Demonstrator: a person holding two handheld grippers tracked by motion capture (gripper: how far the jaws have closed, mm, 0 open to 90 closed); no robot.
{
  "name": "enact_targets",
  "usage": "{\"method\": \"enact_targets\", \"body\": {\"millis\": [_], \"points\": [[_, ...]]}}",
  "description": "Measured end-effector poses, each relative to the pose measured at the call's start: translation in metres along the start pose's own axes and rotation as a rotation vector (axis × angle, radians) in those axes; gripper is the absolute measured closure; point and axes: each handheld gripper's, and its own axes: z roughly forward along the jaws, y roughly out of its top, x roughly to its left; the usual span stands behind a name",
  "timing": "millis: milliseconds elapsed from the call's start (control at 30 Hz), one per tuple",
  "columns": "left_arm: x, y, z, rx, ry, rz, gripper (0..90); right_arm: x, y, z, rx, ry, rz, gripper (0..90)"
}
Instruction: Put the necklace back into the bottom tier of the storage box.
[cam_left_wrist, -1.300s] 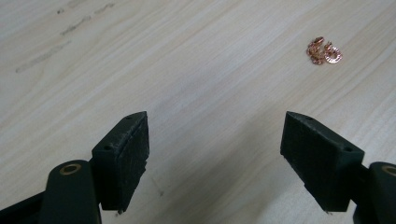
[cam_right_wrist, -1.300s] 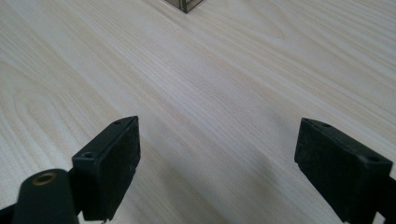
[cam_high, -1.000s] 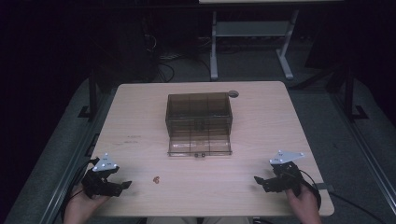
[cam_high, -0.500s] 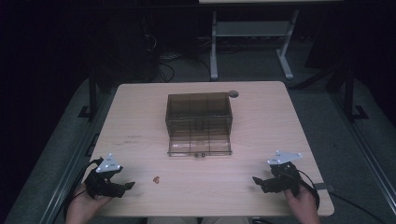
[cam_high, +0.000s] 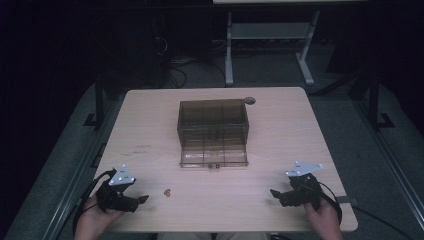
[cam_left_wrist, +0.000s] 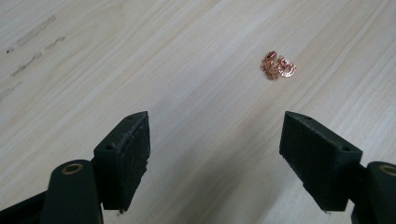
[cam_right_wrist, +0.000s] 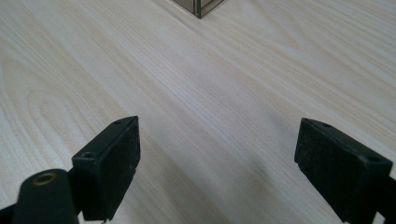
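Smoky translucent plastic compartment box (cam_high: 213, 131) sits mid light wood surface (cam_high: 280, 125), contents unclear. Small coppery trinket cluster (cam_left_wrist: 277, 66) lies outside it, near left gripper (cam_left_wrist: 215, 154). Both grippers' fingers released, right gripper (cam_right_wrist: 231, 163) empty.

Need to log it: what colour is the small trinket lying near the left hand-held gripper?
Shiny copper-pink trinket, clearest in the left gripper view.

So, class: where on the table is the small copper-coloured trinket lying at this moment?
In the high view the trinket lies on bare wood near the front edge, left of centre, just right of the left gripper and well short of the brown box.
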Motion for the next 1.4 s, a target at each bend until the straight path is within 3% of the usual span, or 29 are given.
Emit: {"method": "enact_targets", "body": {"millis": [800,1133,1400], "points": [[-0.014,0.028,0.011,0.028,-0.026,0.07,29.0,0.002,0.002,0.0,-0.006,0.002,-0.014,13.8],[-0.02,0.039,0.009,0.01,-0.068,0.089,32.0,0.002,0.003,-0.001,-0.014,-0.001,-0.015,13.8],[-0.022,0.049,0.015,0.06,-0.107,0.108,35.9,0.005,0.004,0.0,-0.017,0.002,-0.016,13.8]]}}
